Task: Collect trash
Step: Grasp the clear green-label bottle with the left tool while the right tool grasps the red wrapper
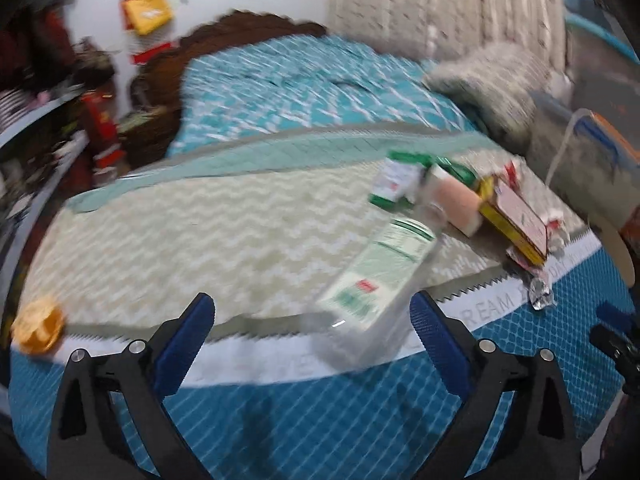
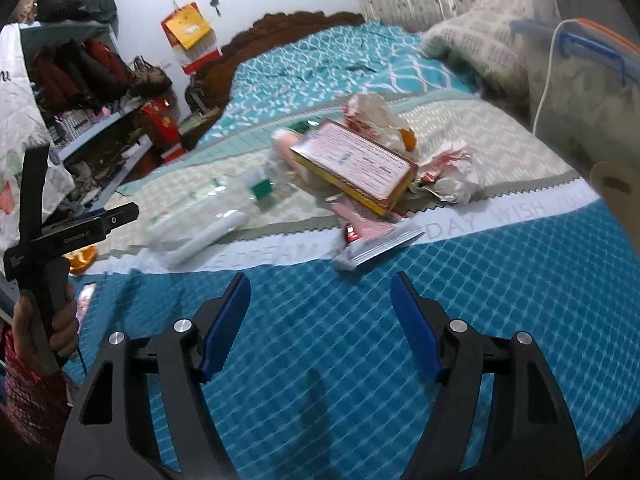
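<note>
Left wrist view: spread left gripper (image 1: 312, 336) fingers flank a clear plastic green-labelled bottle (image 1: 376, 288), untouched; right gripper (image 2: 320, 320) gapes empty.

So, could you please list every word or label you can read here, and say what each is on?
"DAY WISH" on the bedspread's white band.
"REAM", cut off, on the same band in the left wrist view.
Bottle label: blurred, unreadable.
Yellow box print: too small.
Left device: small white print, not legible.
</note>
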Action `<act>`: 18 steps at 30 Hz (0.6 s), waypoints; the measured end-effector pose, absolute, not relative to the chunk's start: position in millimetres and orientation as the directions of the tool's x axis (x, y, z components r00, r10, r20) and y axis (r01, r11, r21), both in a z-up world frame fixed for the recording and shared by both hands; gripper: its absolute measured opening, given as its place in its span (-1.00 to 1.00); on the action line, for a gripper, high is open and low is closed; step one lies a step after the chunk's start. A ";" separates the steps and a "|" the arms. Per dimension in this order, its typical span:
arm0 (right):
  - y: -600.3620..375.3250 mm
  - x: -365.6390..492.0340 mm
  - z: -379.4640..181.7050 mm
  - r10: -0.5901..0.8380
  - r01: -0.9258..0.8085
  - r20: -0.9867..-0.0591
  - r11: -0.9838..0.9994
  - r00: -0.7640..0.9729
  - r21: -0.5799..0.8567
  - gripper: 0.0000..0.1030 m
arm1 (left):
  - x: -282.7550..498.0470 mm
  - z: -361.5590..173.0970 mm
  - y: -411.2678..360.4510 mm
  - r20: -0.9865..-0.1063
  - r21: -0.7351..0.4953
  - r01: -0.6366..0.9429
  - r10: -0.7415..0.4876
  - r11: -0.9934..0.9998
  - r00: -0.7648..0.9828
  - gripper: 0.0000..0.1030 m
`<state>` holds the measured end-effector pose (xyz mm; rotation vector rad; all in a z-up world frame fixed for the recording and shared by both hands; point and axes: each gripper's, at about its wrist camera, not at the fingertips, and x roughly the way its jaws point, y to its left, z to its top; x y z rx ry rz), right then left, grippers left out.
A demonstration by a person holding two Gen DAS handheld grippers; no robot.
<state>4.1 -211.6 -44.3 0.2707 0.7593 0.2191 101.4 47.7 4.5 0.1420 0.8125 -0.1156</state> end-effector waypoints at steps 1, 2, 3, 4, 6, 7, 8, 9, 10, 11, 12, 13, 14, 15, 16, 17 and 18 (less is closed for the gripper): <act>-213.1 13.4 -48.2 0.290 -0.098 -0.657 0.945 0.696 0.313 0.42 | 111.2 -2.7 38.9 -0.748 0.085 0.181 -0.057 0.980 0.661 0.83; -215.3 22.1 -51.1 0.288 -0.100 -0.663 0.946 0.691 0.307 0.42 | 119.6 -7.6 31.7 -0.761 0.091 0.196 -0.059 0.977 0.646 0.83; -217.9 29.5 -52.9 0.289 -0.101 -0.666 0.947 0.687 0.306 0.42 | 127.1 -14.5 23.7 -0.771 0.102 0.213 -0.058 0.972 0.634 0.83; -223.6 39.2 -54.7 0.295 -0.097 -0.667 0.943 0.684 0.317 0.42 | 133.5 -20.2 16.9 -0.776 0.117 0.225 -0.052 0.967 0.628 0.83; -242.9 61.1 -61.1 0.317 -0.065 -0.668 0.925 0.673 0.373 0.42 | 142.6 -27.4 11.2 -0.785 0.146 0.226 -0.026 0.963 0.619 0.83; -248.4 68.4 -63.8 0.327 -0.058 -0.670 0.918 0.667 0.391 0.36 | 147.5 -30.5 8.8 -0.788 0.153 0.224 -0.018 0.963 0.615 0.84; -254.5 78.1 -67.9 0.340 -0.056 -0.674 0.912 0.656 0.405 0.27 | 151.1 -31.9 8.1 -0.789 0.153 0.223 -0.017 0.963 0.614 0.84; -258.2 85.7 -71.1 0.341 -0.055 -0.680 0.913 0.649 0.405 0.20 | 153.5 -31.9 8.4 -0.788 0.149 0.221 -0.019 0.964 0.615 0.86; -263.4 96.7 -76.9 0.347 -0.056 -0.689 0.912 0.636 0.407 0.15 | 155.3 -32.5 8.4 -0.788 0.144 0.221 -0.023 0.965 0.615 0.86; -265.4 102.9 -81.5 0.357 -0.058 -0.694 0.908 0.626 0.415 0.02 | 157.8 -33.6 7.6 -0.790 0.138 0.223 -0.028 0.965 0.613 0.86; -268.6 108.0 -86.3 0.369 -0.057 -0.700 0.903 0.612 0.426 -0.03 | 160.2 -34.5 8.1 -0.793 0.135 0.226 -0.032 0.965 0.609 0.86; -270.3 114.5 -92.6 0.383 -0.056 -0.708 0.897 0.594 0.438 -0.08 | 161.9 -36.7 7.2 -0.795 0.135 0.230 -0.033 0.964 0.605 0.86; -270.2 116.1 -93.1 0.385 -0.066 -0.699 0.897 0.602 0.437 -0.13 | 162.7 -37.5 6.3 -0.797 0.139 0.233 -0.031 0.962 0.603 0.86; -267.7 117.0 -93.4 0.384 -0.076 -0.704 0.901 0.597 0.427 -0.30 | 162.4 -39.3 4.4 -0.799 0.144 0.237 -0.029 0.961 0.601 0.86; -260.7 116.5 -93.5 0.399 -0.111 -0.710 0.903 0.580 0.416 -0.44 | 162.3 -41.1 2.5 -0.800 0.151 0.242 -0.026 0.958 0.599 0.86; -254.4 115.2 -93.6 0.393 -0.128 -0.717 0.909 0.575 0.396 -0.54 | 161.7 -41.6 1.0 -0.801 0.160 0.245 -0.019 0.956 0.598 0.86; -248.6 112.6 -92.4 0.381 -0.142 -0.723 0.918 0.576 0.370 -0.65 | 160.6 -42.8 -1.1 -0.801 0.176 0.246 -0.007 0.953 0.599 0.83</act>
